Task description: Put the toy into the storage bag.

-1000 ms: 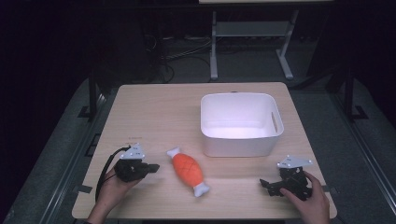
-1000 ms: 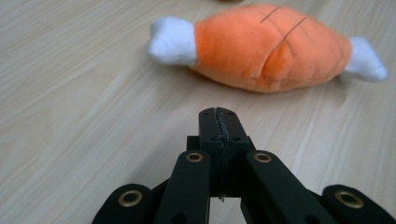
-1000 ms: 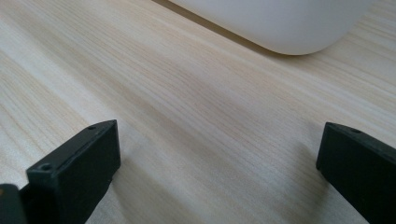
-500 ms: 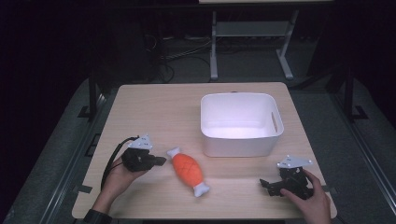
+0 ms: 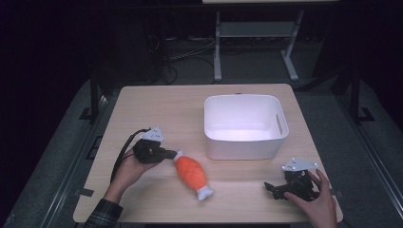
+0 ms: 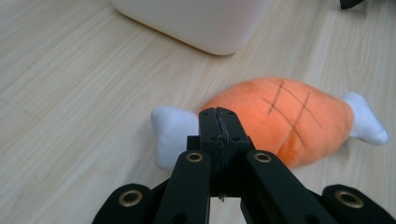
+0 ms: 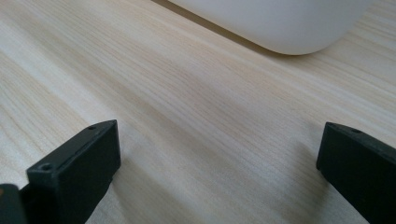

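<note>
An orange plush drumstick (image 5: 191, 174) with white ends lies on the wooden table, left of the middle. My left gripper (image 5: 170, 154) is shut with nothing in it, its tip just short of the toy's upper white end. In the left gripper view the closed jaws (image 6: 218, 116) point at the plush drumstick (image 6: 289, 121) from right above its white end. A white bin (image 5: 244, 125) stands behind the toy. My right gripper (image 5: 272, 188) rests at the table's front right, held by a hand. Its jaws stand wide open over bare wood in the right gripper view (image 7: 219, 154).
The wooden table (image 5: 161, 109) has free room at its back left. The white bin's rounded corner (image 7: 289, 23) is a short way ahead of the right gripper. Dark floor, cables and a metal stand (image 5: 217, 42) lie beyond the table's far edge.
My left gripper has moved right and slightly away from the front edge, up to the toy's white end. The right gripper and the toy have not moved.
</note>
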